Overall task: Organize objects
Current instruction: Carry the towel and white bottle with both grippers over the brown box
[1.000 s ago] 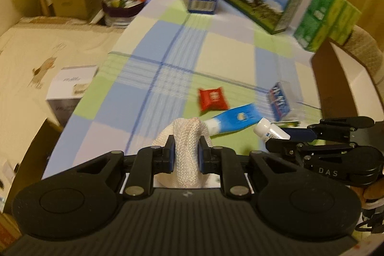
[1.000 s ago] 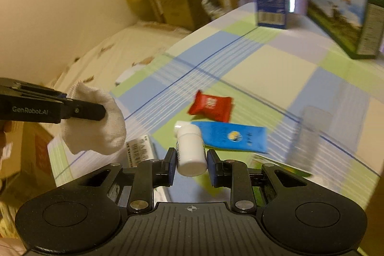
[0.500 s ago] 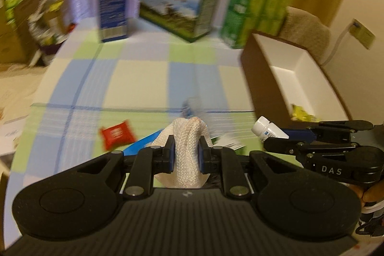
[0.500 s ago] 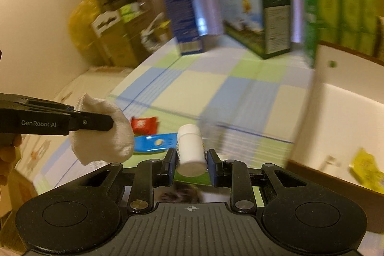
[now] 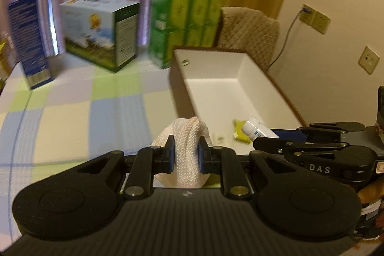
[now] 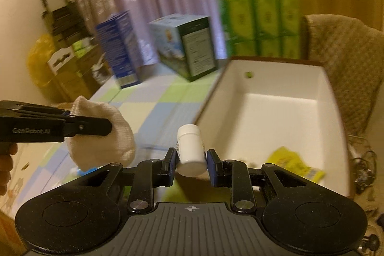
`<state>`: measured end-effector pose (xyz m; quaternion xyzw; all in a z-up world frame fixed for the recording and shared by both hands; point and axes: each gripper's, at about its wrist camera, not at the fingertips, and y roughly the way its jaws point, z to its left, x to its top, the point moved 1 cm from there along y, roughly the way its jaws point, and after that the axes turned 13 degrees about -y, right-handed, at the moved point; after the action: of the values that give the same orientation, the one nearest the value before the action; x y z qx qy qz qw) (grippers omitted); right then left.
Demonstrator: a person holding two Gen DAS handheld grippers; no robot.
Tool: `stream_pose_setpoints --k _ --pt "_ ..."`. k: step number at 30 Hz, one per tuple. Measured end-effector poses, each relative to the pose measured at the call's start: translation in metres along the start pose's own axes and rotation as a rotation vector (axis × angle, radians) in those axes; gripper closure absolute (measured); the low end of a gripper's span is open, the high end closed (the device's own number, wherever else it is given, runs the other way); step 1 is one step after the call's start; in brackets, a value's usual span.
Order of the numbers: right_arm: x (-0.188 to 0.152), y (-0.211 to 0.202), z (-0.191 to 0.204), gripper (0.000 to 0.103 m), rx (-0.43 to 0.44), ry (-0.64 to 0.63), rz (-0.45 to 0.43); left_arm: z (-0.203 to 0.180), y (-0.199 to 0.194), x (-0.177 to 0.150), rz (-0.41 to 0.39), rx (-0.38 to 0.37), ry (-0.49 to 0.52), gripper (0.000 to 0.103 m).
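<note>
Left gripper [image 5: 186, 155]: jaws closed narrow on a rolled white woven cloth [image 5: 186, 157], pinched across the middle of the roll so that both ends bulge out beyond the blue pads; held aloft above the table edge, just short of the box's near wall.
Right gripper [image 6: 192, 156]: jaws clamped on a small white plastic pill bottle [image 6: 191, 150], gripped round the body with the cap pointing forward, a hold that leaves the cap end free to go in first.
Relation of the two: side by side and apart, each carrying one item; in the left wrist view the bottle [image 5: 256, 128] projects over the box's near end.
Open white box with brown outer walls [image 6: 331, 112]: the apparent collecting place; it stands on the table's right side, open top up.
Contents of box: a crumpled yellow packet [image 6: 295, 166] on the floor near the front wall; a small green spot on the far wall, too blurred to identify.
Checked tablecloth in blue, green and cream [image 5: 72, 112]: covers the table.
Background: a tall blue carton [image 5: 28, 40], a pale blue printed carton [image 5: 96, 30] and a stack of green packs [image 5: 187, 20] line the far edge.
Judged step: both items being carried for release into the box; neither has been let go yet.
</note>
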<state>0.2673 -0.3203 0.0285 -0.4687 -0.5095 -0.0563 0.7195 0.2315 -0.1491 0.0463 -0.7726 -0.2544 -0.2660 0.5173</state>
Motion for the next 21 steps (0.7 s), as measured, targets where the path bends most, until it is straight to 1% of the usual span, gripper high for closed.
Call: stream_pose_setpoints --k 5,9,13,21 --pt "0.000 -0.004 -0.038 0.079 -0.061 0.036 0.003 -0.030 0.030 0.013 0.013 -0.043 0.020 0.088" --pt "0.001 0.003 -0.068 0.079 -0.095 0.076 0.025 -0.049 0.057 0.022 0.035 -0.048 0.039 0.088" --pt "-0.001 0.015 -0.091 0.079 -0.106 0.116 0.052 -0.060 0.088 0.030 0.067 -0.035 0.040 0.088" --pt "-0.004 0.063 -0.127 0.079 -0.092 0.174 0.139 -0.068 0.152 0.046 0.135 0.032 0.046 0.088"
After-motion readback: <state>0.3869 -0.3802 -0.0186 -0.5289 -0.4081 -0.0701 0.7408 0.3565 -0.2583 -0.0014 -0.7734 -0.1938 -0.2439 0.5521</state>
